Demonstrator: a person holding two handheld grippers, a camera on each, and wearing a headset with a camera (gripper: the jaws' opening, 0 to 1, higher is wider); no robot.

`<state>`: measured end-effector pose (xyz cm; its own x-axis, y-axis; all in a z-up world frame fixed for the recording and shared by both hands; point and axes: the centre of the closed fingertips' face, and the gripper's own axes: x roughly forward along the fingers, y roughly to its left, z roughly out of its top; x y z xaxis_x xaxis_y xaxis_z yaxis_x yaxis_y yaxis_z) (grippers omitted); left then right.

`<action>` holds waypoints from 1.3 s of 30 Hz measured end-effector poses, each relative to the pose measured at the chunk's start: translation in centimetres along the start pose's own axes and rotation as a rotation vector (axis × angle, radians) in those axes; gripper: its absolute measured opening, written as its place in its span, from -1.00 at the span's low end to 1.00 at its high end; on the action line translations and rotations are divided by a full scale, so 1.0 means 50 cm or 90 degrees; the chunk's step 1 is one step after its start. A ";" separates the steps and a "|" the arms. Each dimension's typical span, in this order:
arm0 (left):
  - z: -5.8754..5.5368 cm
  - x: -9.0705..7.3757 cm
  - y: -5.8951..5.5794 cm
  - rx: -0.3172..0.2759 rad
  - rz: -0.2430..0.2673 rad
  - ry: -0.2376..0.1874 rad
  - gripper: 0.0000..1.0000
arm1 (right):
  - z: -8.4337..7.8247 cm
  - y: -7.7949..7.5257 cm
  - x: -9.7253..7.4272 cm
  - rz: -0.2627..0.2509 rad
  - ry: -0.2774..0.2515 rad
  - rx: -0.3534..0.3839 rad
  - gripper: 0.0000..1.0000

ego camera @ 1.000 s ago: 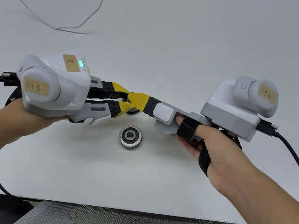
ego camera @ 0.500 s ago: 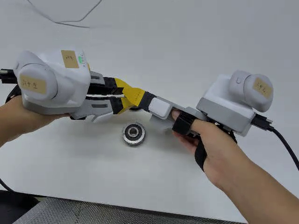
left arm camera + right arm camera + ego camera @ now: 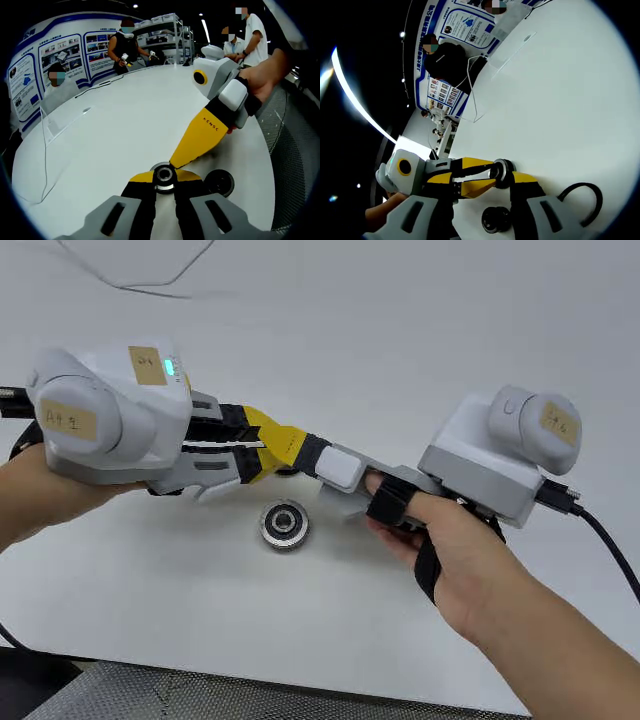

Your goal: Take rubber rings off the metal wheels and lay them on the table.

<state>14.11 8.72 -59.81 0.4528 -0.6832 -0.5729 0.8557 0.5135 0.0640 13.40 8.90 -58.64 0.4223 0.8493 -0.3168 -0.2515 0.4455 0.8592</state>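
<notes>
At the bottom centre of the left gripper view, my left gripper fingers clamp the held wheel while my right gripper fingers pinch its rim, so I judge no ring is off yet, and the second wheel waits on the table.

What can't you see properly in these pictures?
1. Held wheel: in the head view, yellow jaws hide nearly all of it.
2. Wheel on the table: too small in the head view to tell whether a rubber ring is on it; a jaw covers part in the left gripper view.
3. Black loop, right gripper view: a jaw cuts it off; ring or cable, unclear.
</notes>
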 end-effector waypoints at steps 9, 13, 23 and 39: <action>-0.001 0.000 0.001 0.000 0.000 0.000 -0.74 | 0.000 0.000 -0.005 -0.006 0.000 -0.002 -0.14; -0.001 0.000 0.002 0.001 0.000 0.001 -0.74 | 0.001 -0.002 -0.007 -0.009 -0.001 -0.006 -0.21; 0.000 0.000 0.002 0.002 -0.001 0.001 -0.74 | 0.007 -0.026 -0.004 -0.036 -0.008 -0.014 -0.49; 0.000 0.001 0.002 0.004 -0.001 0.002 -0.74 | 0.011 -0.054 -0.007 -0.081 0.003 -0.073 -0.93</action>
<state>14.23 8.72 -59.84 0.4505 -0.6829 -0.5751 0.8581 0.5090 0.0676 14.42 7.26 -60.62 0.4528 0.7852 -0.4223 -0.2942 0.5787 0.7606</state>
